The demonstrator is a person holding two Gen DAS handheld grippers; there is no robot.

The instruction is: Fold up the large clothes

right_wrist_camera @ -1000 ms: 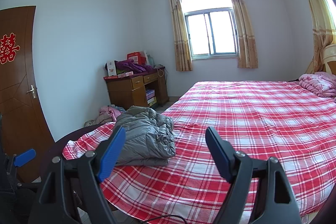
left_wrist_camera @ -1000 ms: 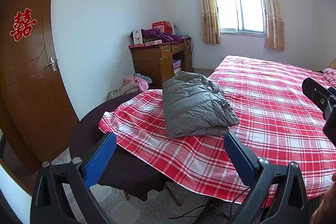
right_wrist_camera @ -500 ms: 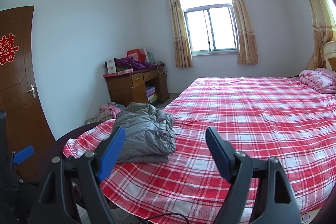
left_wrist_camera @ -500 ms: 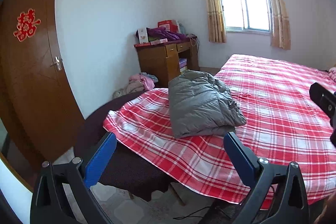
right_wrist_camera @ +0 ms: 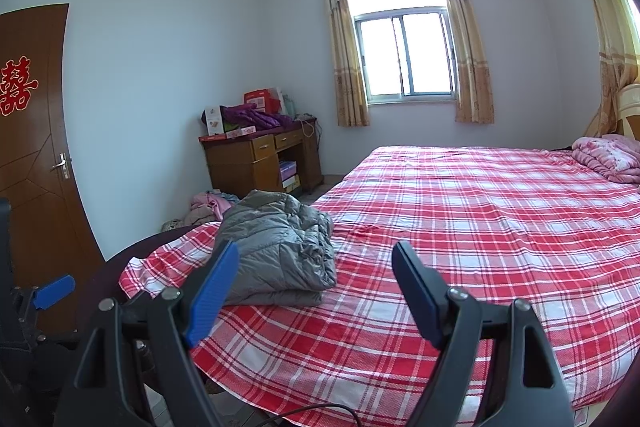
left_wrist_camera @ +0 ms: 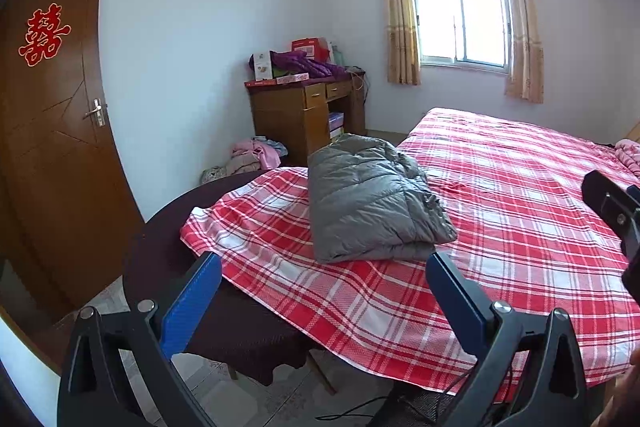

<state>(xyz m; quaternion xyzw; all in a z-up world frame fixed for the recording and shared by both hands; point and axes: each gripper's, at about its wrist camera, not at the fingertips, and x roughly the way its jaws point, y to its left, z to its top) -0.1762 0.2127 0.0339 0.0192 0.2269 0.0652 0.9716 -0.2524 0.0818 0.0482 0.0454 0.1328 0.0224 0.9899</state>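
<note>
**Folded grey puffer jacket lies on the bed; both grippers hang apart from it with jaws spread**

The grey puffer jacket (left_wrist_camera: 372, 203) lies folded into a thick rectangular bundle near the foot corner of the bed, on the red-and-white plaid sheet (left_wrist_camera: 520, 195). Its folded edge faces the foot edge of the bed, and looser, crumpled folds show along the side toward the middle of the bed.

The left gripper (left_wrist_camera: 320, 287) hangs off the foot edge of the bed, its jaws spread wide and holding nothing, apart from the jacket. The right gripper (right_wrist_camera: 312, 275) is likewise off the bed's edge, jaws spread and empty, with the jacket (right_wrist_camera: 276, 251) beyond its left blue pad.

A dark round table (left_wrist_camera: 160, 239) sits under the sheet's overhanging corner. Against the far wall stands a wooden desk (left_wrist_camera: 304, 115) piled with boxes and purple cloth, with a heap of pink clothes (left_wrist_camera: 256, 157) on the floor beside it. A folded pink blanket (right_wrist_camera: 604, 159) rests at the head of the bed.
</note>
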